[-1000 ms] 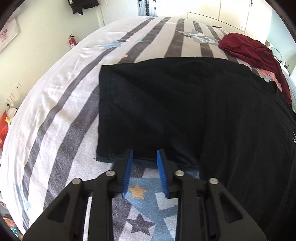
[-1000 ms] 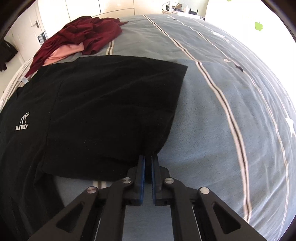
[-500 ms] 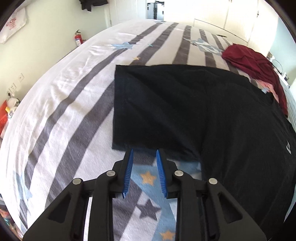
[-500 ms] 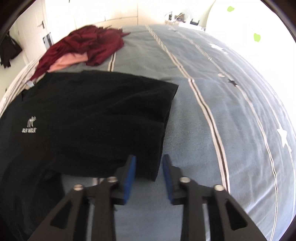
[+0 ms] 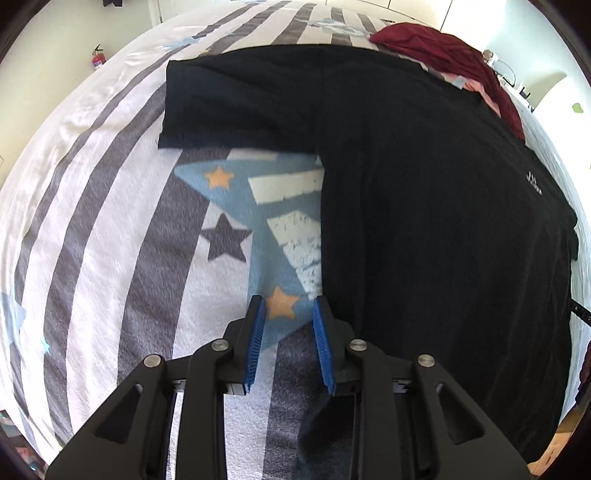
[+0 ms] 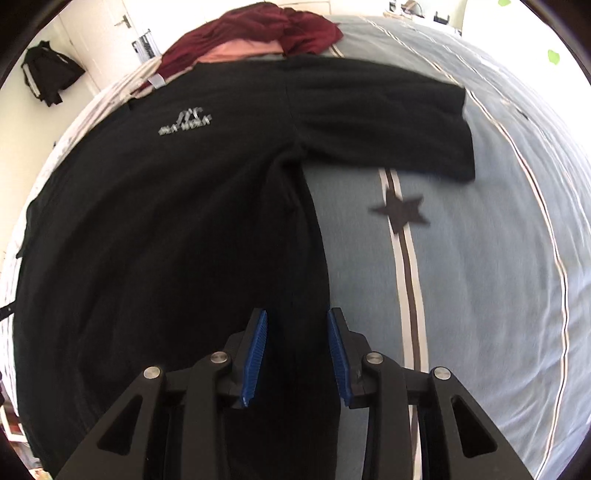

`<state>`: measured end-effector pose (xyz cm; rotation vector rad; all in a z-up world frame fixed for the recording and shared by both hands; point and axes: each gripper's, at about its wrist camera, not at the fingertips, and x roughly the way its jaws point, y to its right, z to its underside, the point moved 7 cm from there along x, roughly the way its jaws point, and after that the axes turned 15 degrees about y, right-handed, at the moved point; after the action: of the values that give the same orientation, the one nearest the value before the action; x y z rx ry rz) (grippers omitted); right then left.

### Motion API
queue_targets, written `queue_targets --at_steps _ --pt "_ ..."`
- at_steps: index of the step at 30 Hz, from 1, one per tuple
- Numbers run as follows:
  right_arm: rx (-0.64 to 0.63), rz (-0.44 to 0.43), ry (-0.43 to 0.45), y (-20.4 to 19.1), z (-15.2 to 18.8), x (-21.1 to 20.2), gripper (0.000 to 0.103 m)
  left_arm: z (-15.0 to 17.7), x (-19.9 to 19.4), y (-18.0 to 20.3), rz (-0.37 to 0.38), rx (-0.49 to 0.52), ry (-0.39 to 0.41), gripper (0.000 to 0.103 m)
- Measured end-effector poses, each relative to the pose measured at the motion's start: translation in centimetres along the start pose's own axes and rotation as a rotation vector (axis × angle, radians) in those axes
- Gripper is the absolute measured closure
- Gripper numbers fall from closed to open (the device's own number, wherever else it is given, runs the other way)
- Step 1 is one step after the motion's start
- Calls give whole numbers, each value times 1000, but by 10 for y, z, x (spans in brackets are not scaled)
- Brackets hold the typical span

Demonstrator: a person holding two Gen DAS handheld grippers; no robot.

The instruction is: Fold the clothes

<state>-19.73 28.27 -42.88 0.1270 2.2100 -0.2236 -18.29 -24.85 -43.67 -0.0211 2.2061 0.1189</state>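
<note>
Now spread flat on the bed (image 5: 92, 206): black T-shirt (image 5: 424, 206), front up, small pale logo (image 6: 184, 123) on the chest, both short sleeves out to the sides, collar at the far end beside a heap of dark red clothes (image 6: 258, 33). Left gripper (image 5: 289, 314) narrowly parted and empty, poised over the star-print bedding just left of the shirt's side edge, right-hand pad close to the hem or on it; cannot tell which. Right gripper (image 6: 297, 325) just opened, jaws narrowly apart, over the opposite side edge with black cloth showing between the pads, though not pinched. Likely risks from here: pinching bedding along with the shirt on the left, since the edge sits at the very margin of that gap; catching only the top layer on the right, leaving the back panel behind and dragging wrinkles into the fold; uneven lifts skewing the hem line.
</note>
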Motion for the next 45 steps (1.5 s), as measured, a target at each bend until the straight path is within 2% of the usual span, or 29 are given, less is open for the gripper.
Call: queue_targets --at_steps 1,2,3,6,10,13,15,16,17,18,19,25,27,28,29,30,31,32,33,37,38,40,42,43,44,45 --pt "0 5 -3 4 5 -1 77 0 -1 1 4 10 4 81" --pt "0 4 -4 5 6 -1 87 0 -2 3 15 20 7 95" --pt "-1 2 -5 7 7 -1 93 0 -3 5 21 32 8 103" --pt "-11 6 -6 13 6 -3 97 -3 -5 -5 -39 46 28 103" --pt "16 14 -8 29 6 -5 98 -8 -12 -45 -122 -67 49 103" --pt "46 12 -7 40 9 -9 98 -6 -23 -47 -64 -94 34 103" --pt "44 13 -8 42 12 -14 94 -1 -36 -37 -28 -60 34 97" --pt "45 8 -14 41 16 -18 90 2 -42 -32 -17 -42 31 80" --pt "56 -5 -22 41 20 -23 80 8 -47 -27 -2 -39 25 61" --pt "66 -18 -29 41 25 -27 66 15 -53 -22 14 -39 19 55" --pt "67 -24 -33 41 32 -35 62 21 -56 -17 27 -40 7 50" --pt "33 -32 -87 41 80 -74 62 86 -58 16 55 -28 -102 51" --pt "6 -32 -103 40 94 -81 62 97 -59 22 58 8 -112 51" --pt "-14 -29 -105 39 100 -84 62 100 -58 24 42 43 -108 61" --pt "-24 -28 -106 39 103 -85 62 104 -58 27 27 79 -105 88" --pt "-33 -27 -107 39 106 -87 63 105 -58 25 24 79 -103 102" --pt "-40 -28 -110 40 107 -88 68 106 -59 23 25 71 -102 103" --pt "-46 -31 -114 41 108 -89 93 104 -62 18 15 73 -95 103" --pt "-52 -43 -128 43 110 -90 100 101 -66 13 3 78 -86 103" --pt "-54 -50 -122 62 110 -109 100 98 -74 2 -4 76 -75 103" --pt "-57 -53 -125 66 112 -112 100 99 -74 2 -3 87 -77 102" --pt "-79 -41 -131 70 119 -113 99 103 -73 -4 -65 85 -84 99" --pt "-65 -23 -134 75 124 -113 91 109 -77 -12 -102 29 -97 84" --pt "-54 -23 -136 77 126 -117 88 112 -81 -15 -101 -10 -103 66" --pt "-43 -24 -138 79 127 -122 81 117 -88 -13 -85 -22 -104 55" --pt "-33 -24 -140 80 129 -126 69 123 -96 -10 -65 -29 -105 54"
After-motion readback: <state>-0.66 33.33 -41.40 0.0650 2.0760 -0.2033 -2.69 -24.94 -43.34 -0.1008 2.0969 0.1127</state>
